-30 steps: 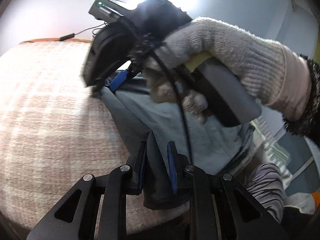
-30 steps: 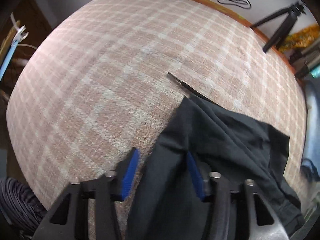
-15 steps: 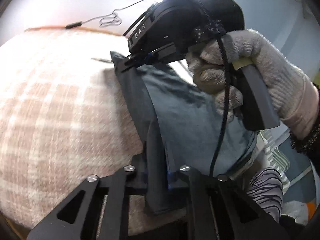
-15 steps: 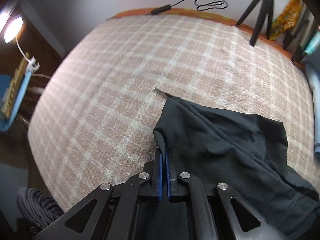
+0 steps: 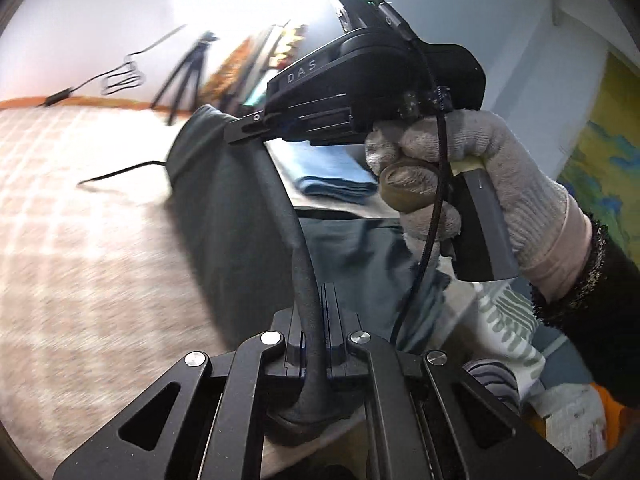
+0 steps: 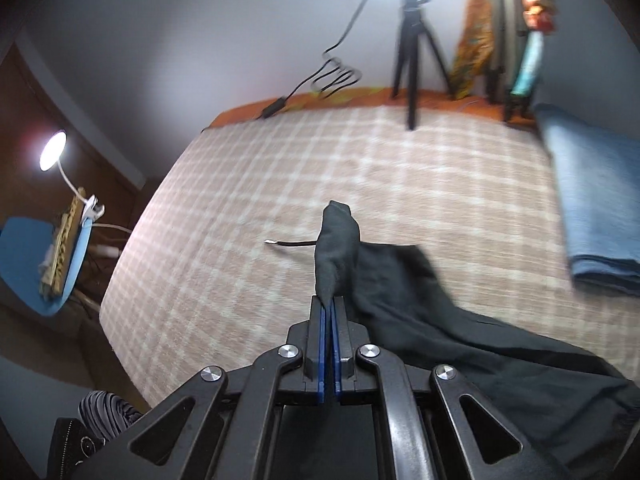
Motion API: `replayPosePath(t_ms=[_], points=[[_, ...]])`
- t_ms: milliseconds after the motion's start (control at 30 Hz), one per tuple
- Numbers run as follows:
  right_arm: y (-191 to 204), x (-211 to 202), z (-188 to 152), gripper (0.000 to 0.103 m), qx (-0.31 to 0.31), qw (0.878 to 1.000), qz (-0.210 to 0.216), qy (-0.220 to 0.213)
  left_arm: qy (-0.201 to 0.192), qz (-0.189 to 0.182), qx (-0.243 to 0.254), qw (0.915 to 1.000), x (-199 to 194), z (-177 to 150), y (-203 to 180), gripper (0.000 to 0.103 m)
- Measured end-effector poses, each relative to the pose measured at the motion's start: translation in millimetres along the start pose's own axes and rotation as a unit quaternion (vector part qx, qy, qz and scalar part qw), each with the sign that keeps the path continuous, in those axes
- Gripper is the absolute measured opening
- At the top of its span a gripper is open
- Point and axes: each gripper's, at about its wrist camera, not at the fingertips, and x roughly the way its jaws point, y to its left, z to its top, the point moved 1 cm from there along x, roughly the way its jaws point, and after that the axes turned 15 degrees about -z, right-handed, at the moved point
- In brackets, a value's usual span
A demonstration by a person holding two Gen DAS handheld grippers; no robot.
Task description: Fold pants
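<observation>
Dark grey pants (image 5: 224,216) hang lifted above the plaid bed cover (image 5: 80,240), stretched between both grippers. My left gripper (image 5: 314,308) is shut on the near edge of the pants, the fabric bunched between its pads. My right gripper (image 6: 329,312) is shut on another part of the edge, and a fold of the pants (image 6: 336,248) sticks up past its tips. The rest of the pants (image 6: 460,320) trails down to the right on the bed. In the left wrist view a gloved hand (image 5: 472,176) holds the right gripper (image 5: 244,130), which pinches the top of the cloth. A thin drawstring (image 6: 292,243) hangs out to the left.
A folded blue cloth (image 6: 596,204) lies on the right side of the bed. A black tripod (image 6: 416,52) and cables (image 6: 336,76) stand at the far edge by the wall. A lamp (image 6: 52,156) and a blue chair (image 6: 36,264) are off the left side.
Both grippers have shut on the pants' edge and lifted it off the bed. The right gripper rose and tilted up, so the far wall came into view.
</observation>
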Motion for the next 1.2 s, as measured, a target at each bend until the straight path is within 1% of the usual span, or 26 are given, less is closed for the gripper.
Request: replayPosePath(t_ms=[200,333,400,633,733,967,1133,1200], points=[[-60,-24,-2,0.0,0.03,0.999,-0.021,-0.019,0.023,-0.041,0.032,0.9984,40,18,-30,0.004],[-102,-34,-10,0.0,0.047,0.998,-0.04,-0.024,0.04,-0.066,0.039,0.9962,69,25,-44,0.004],[-128,-40,-15,0.0,0.059,0.997,-0.05,-0.024,0.05,-0.08,0.039,0.9948,89,25,-53,0.004],[-199,-49,-32,0.0,0.088,0.992,-0.084,-0.015,0.08,-0.117,0.044,0.9889,142,27,-81,0.004],[-222,-46,-39,0.0,0.097,0.991,-0.094,-0.007,0.093,-0.129,0.041,0.9865,165,27,-88,0.004],[-268,-42,-65,0.0,0.114,0.987,-0.111,0.011,0.118,-0.146,0.041,0.9813,200,22,-106,0.004],[-297,-35,-87,0.0,0.137,0.984,-0.108,0.022,0.136,-0.134,0.052,0.9802,214,16,-109,0.004],[-301,-29,-90,0.0,0.144,0.984,-0.103,0.025,0.144,-0.127,0.054,0.9799,218,14,-109,0.004]])
